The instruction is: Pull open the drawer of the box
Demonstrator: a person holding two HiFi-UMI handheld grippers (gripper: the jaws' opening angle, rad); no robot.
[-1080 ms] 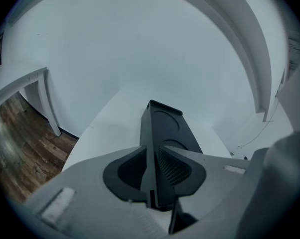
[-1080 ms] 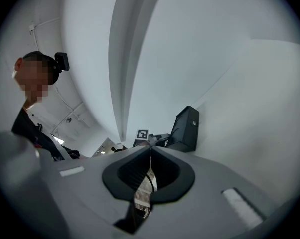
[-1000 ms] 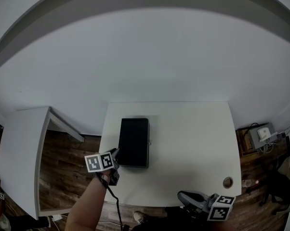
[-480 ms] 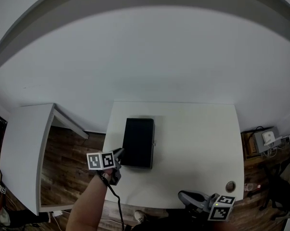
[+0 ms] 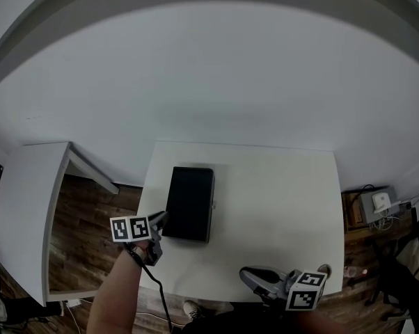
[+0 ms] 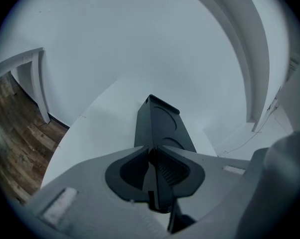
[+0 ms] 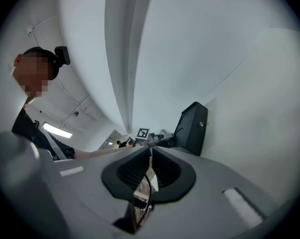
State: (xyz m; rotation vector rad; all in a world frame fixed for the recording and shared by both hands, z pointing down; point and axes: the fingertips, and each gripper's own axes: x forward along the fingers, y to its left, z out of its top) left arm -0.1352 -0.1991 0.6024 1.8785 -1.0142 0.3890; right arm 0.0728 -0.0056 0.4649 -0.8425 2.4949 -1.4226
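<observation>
A black oblong box (image 5: 190, 202) lies on the white table (image 5: 272, 207), with a small silver knob (image 5: 214, 205) on its right long side. My left gripper (image 5: 159, 220) sits at the box's near left corner, shut and empty. In the left gripper view the box (image 6: 160, 121) runs away just beyond the closed tips (image 6: 153, 148). My right gripper (image 5: 246, 276) hovers at the table's front edge, well apart from the box. Its jaws have just been opening and stand a sliver apart with nothing between them. The right gripper view shows the box (image 7: 192, 128) and its knob (image 7: 202, 124) ahead.
A second white table (image 5: 21, 214) stands at the left across a strip of wood floor (image 5: 84, 214). A round cable hole (image 5: 324, 270) is in the table's front right corner. Electrical gear (image 5: 380, 202) lies on the floor at right. A person (image 7: 25, 128) shows in the right gripper view.
My right gripper has slid a little to the left along the table's front edge. The left gripper has stayed at the box's near left corner. The head view has shifted slightly.
</observation>
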